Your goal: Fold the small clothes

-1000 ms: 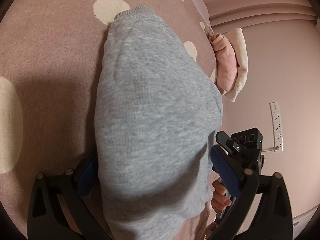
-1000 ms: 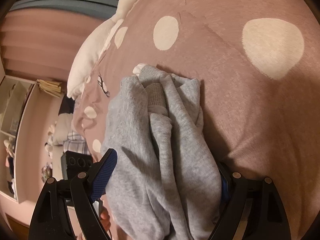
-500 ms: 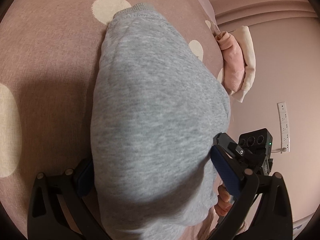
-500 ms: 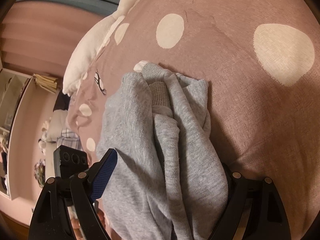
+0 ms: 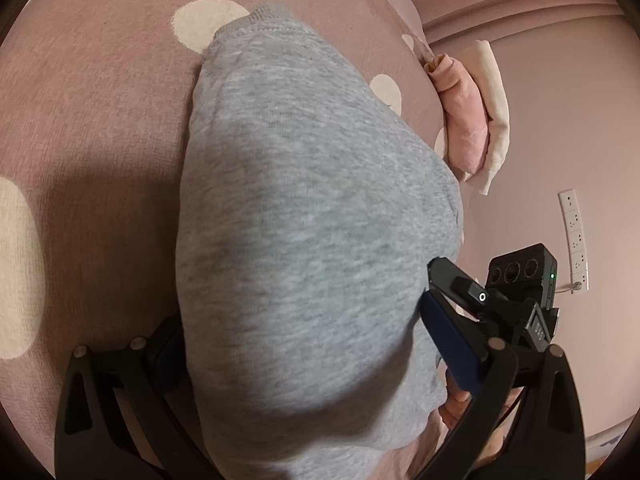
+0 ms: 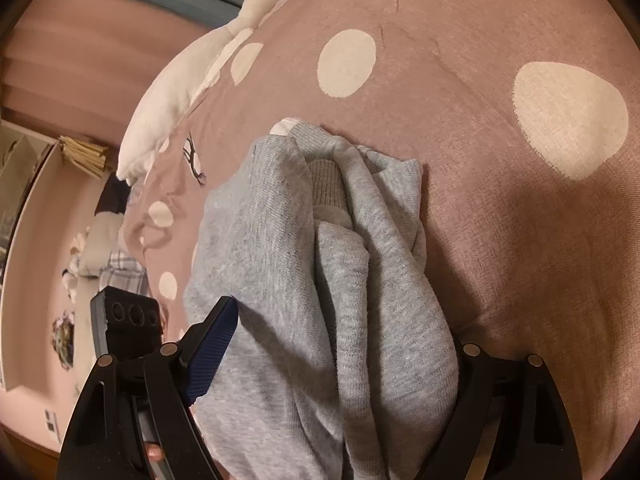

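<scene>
Left wrist view is filled first by the dusty-pink bedspread with large cream polka dots (image 5: 100, 128), which covers the bed and carries everything else. On it lies the grey fleece sweatshirt (image 5: 312, 216), a small garment bunched into a rounded heap whose ribbed hem reaches the far cream dot, while its near end runs up between the fingers of the left gripper (image 5: 312, 344). Cloth hides that gripper's left pad, and the blue right pad (image 5: 448, 344) presses against the fabric, so the jaws stand wide with the sweatshirt bulging between them; whether they actually pinch it I cannot tell.

From the right wrist the same sweatshirt (image 6: 344, 264) shows its folded side, with layers stacked in long creases and a ribbed cuff tucked in the middle. It passes between the fingers of the right gripper (image 6: 340, 352), covering the right one, with the blue left pad (image 6: 212, 352) at its edge; here too the jaws are spread and a firm hold cannot be judged.

A long white plush goose with an orange beak (image 6: 208, 60) lies along the bed's far left edge. Folded pink and cream clothes (image 5: 472, 116) sit at the bed's right edge, well apart from the sweatshirt. A white power strip (image 5: 574, 236) hangs on the wall.
</scene>
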Demonstrator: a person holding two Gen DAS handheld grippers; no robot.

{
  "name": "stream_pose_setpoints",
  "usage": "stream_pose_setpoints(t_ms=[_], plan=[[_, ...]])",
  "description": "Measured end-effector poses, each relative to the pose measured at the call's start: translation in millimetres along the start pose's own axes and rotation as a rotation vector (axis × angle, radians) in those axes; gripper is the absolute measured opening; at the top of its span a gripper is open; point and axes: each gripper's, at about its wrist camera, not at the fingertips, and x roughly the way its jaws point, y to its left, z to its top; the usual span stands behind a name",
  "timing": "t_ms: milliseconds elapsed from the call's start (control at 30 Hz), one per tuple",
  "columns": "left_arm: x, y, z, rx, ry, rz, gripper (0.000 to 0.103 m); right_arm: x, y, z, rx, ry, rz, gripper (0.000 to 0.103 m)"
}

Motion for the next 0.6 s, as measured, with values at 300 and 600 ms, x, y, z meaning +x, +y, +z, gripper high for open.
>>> stream_pose_setpoints(t_ms=[300, 600], plan=[[-5.0, 3.7, -2.7, -0.006, -0.005, 0.010, 0.102, 0.2, 2.9, -2.7, -0.002, -0.005, -0.016, 0.083], [-5.9, -0.8, -8.0, -0.002, -0.042, 0.040, 0.098, -2.3, 1.8, -6.2, -0.011, -0.024, -0.025, 0.076]])
